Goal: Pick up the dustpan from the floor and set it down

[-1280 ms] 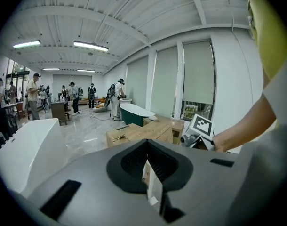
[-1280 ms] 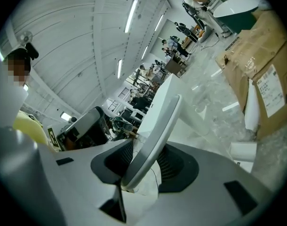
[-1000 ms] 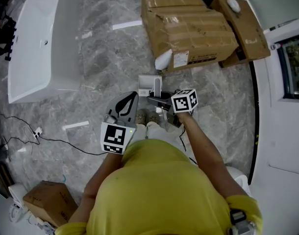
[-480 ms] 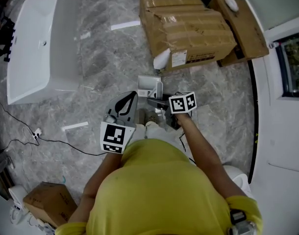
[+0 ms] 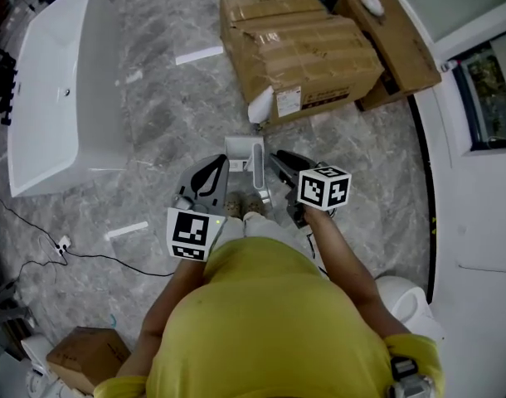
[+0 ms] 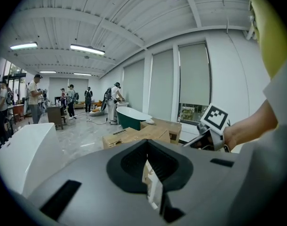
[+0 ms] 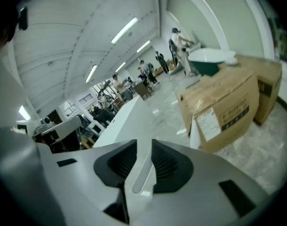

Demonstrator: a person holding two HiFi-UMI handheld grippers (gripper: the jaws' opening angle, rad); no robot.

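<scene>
Jaws of the right gripper [image 7: 144,149] are clenched on the slim white handle of the dustpan [image 7: 140,179], which stands up between the dark pads in the right gripper view. Beyond them sits a taped cardboard box [image 7: 223,109] with a paper label on its end; it is closed (so its contents cannot be seen). A long white bathtub [image 7: 124,121] stretches away to its left.

In the left gripper view, the left gripper [image 6: 147,149] has its jaws pressed together, leaving only a thin slit, and they grasp nothing. Past them are the boxes, a dark green tub [image 6: 131,117] farther back, and people standing about the room.

From the head view, the dustpan's scoop sits just in front of the person's feet, near the big box, and its handle runs back alongside the right gripper's tips. Whether it touches the grey marble floor [image 5: 178,106] cannot be told, nor whether the scoop holds anything. The bathtub at the left shows a bare white basin. A flatter box [image 5: 394,52] beside the big one carries a small white object [image 5: 372,3] on its lid, and a small box [image 5: 83,356] lies at the lower left.
</scene>
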